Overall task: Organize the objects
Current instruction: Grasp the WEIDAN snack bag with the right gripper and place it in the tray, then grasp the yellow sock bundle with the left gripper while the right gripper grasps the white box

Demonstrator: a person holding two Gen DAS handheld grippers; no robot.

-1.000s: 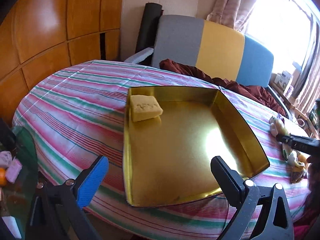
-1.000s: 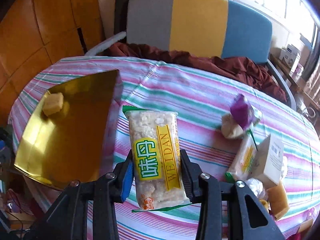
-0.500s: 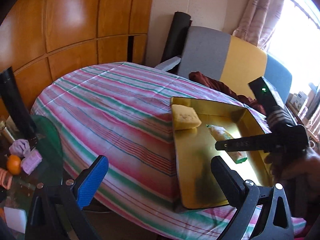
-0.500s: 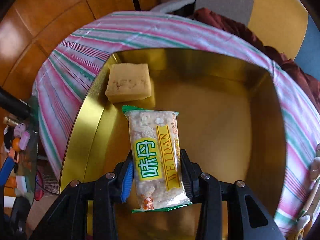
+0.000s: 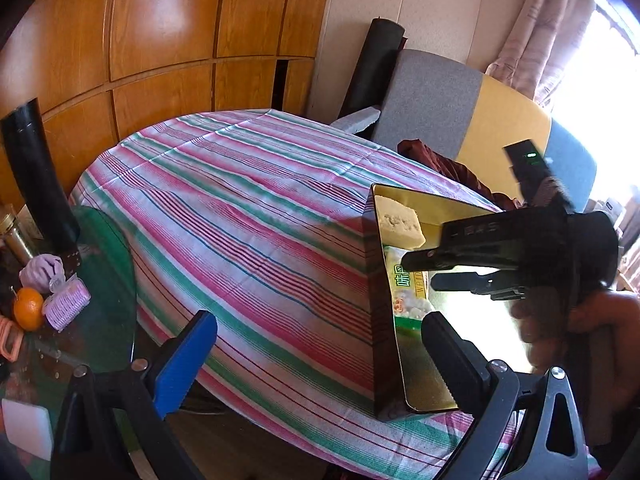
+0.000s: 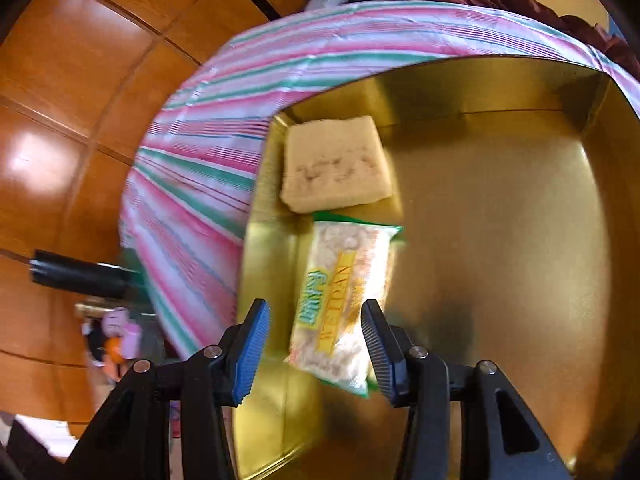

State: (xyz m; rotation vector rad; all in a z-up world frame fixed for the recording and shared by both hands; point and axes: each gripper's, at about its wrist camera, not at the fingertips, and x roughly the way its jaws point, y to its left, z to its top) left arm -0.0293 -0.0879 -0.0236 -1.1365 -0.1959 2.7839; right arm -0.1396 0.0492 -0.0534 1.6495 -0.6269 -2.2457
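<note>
Right wrist view showed my right gripper (image 6: 316, 350) with jaws just opening, the snack pack (image 6: 344, 308) loose between them, in the tin (image 6: 500, 280), below the cake (image 6: 336, 164). Its long axis ran along the fingers. My left gripper (image 5: 316, 356) stood wide and empty, farther off.

Tin (image 6: 500, 240) sits on table (image 5: 248, 208) nr its edge. In tin: cake block (image 6: 336, 164) at far-left corner, snack pkt (image 6: 344, 300) just in front of it, along left wall. Chair (image 5: 460, 120) behind table.
</note>
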